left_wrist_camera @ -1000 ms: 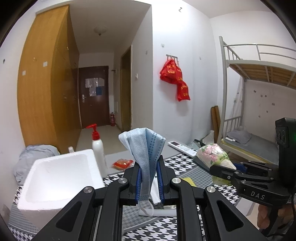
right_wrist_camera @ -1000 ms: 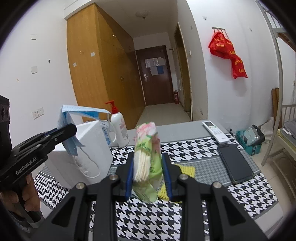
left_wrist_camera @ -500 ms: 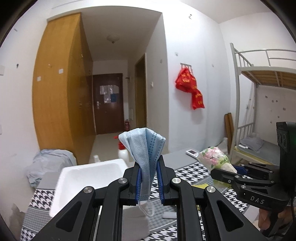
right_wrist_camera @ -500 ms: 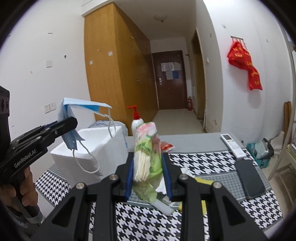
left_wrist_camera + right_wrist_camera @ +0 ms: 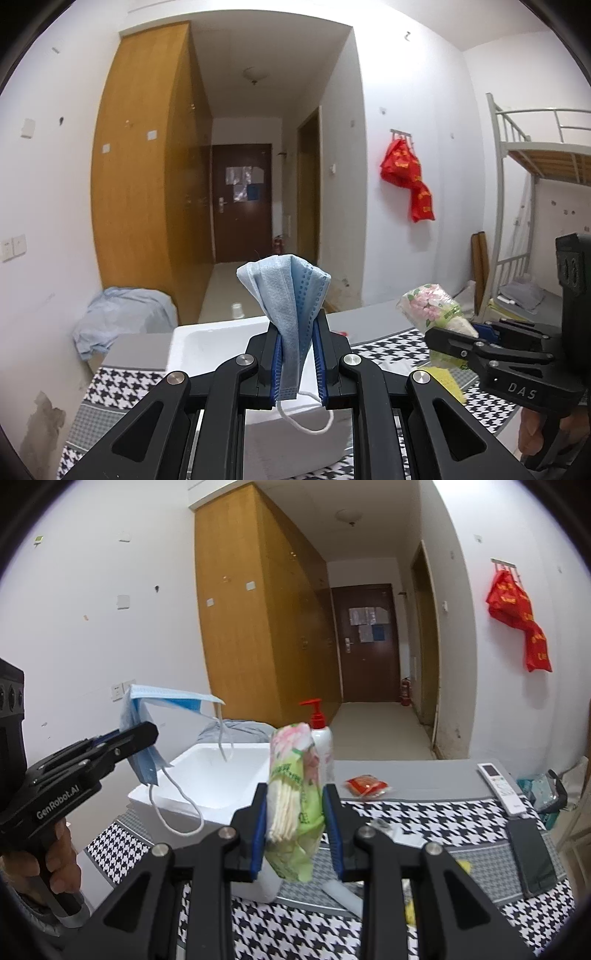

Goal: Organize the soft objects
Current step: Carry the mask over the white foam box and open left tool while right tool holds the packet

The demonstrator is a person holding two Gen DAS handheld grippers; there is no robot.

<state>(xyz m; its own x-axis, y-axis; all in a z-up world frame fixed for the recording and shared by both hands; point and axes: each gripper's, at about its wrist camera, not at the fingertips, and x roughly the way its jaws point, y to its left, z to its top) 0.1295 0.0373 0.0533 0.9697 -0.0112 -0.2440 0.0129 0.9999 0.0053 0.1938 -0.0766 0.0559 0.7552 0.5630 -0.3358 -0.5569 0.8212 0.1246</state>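
L gripper point(image 5: 297, 363) fingers pinch blue face mask point(image 5: 290, 295) just above white foam box point(image 5: 218, 775) on bench point(image 5: 424, 816); R gripper point(image 5: 295, 829) fingers clamp tissue pack point(image 5: 295, 797) beside box (both prob. headed inside; soft items grouped there).

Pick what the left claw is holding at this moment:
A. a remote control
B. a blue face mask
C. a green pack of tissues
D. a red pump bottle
B: the left claw is shut on the blue face mask, its ear loop dangling below, while the green tissue pack sits in the right claw.
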